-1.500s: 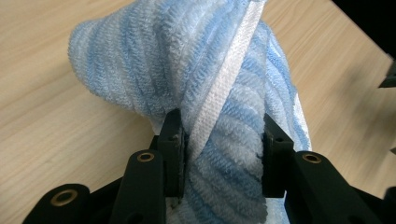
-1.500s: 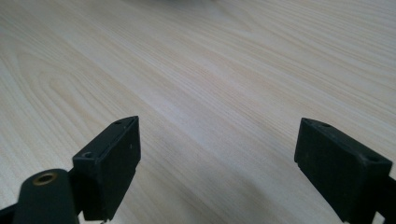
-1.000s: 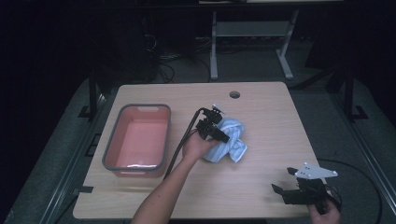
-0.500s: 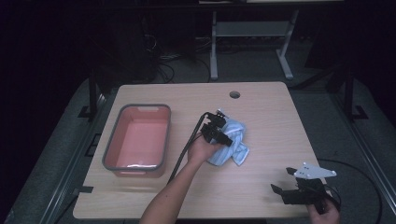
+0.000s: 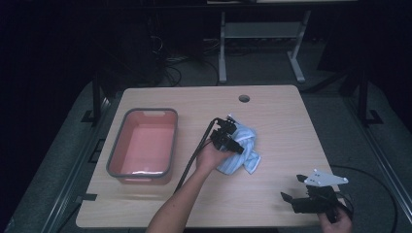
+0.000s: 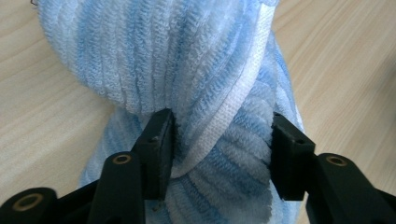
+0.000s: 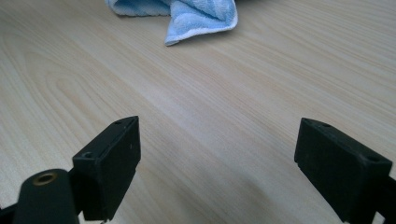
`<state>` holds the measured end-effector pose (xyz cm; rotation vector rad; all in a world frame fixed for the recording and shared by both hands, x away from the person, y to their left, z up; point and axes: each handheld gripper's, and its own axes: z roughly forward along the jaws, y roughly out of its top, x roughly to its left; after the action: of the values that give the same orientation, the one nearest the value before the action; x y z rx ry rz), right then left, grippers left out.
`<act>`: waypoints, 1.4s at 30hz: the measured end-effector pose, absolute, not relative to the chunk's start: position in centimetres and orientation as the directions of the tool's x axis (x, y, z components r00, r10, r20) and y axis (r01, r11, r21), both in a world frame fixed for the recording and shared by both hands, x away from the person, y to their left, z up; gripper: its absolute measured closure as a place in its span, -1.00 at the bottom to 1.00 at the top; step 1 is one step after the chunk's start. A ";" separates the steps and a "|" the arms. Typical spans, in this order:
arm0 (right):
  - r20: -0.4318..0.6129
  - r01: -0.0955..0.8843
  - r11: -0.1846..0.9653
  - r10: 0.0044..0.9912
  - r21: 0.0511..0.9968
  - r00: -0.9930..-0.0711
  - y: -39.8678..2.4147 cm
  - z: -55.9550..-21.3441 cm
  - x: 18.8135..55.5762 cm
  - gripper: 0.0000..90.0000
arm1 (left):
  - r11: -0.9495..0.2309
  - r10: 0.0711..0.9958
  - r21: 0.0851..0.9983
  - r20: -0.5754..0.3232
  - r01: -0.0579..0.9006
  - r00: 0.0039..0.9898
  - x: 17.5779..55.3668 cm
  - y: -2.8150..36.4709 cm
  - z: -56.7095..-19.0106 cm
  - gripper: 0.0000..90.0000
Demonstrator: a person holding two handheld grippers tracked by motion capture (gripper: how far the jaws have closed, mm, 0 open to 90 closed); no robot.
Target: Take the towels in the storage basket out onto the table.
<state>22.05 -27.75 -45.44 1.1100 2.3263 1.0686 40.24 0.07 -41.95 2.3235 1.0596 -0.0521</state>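
Note:
A light blue striped cloth (image 5: 247,156) lies bunched on the wooden table (image 5: 291,121), just right of centre. My left gripper (image 5: 232,138) is down on its upper left part. In the left gripper view the jaws have just been opening, and my left gripper (image 6: 222,135) now stands open astride a raised fold of the cloth (image 6: 187,60). My right gripper (image 5: 293,188) hovers open near the table's front right corner, well clear of the cloth. In the right gripper view my right gripper (image 7: 219,135) has bare table between its jaws, and the cloth (image 7: 196,11) lies far ahead.
A pink tub with a grey rim (image 5: 114,150) stands on the left side of the table. A round cable hole (image 5: 244,98) sits near the far edge. The left gripper's cable (image 5: 194,155) trails back along the forearm. Dark floor and a desk frame lie beyond.
The left hand and gripper have edged slightly toward the near side over the cloth, and the bunch has shifted a little with them. The right gripper has stayed put.

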 end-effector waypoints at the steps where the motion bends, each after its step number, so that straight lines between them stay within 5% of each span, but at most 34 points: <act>1: 0.012 0.514 0.406 0.777 0.756 -0.630 -27.7 -45.4 22.0 -0.69 | -0.518 0.678 0.492 -0.263 0.700 0.686 40.2 0.1 -41.9 0.01; 42: 0.007 0.532 0.406 0.790 0.743 -0.613 -27.5 -45.8 22.4 -0.69 | -0.476 0.637 0.579 -0.292 0.662 0.714 37.4 3.7 -39.0 -0.18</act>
<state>22.38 -27.49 -45.77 1.1414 2.3220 1.0381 37.45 3.71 -38.98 2.2301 0.9814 -0.0471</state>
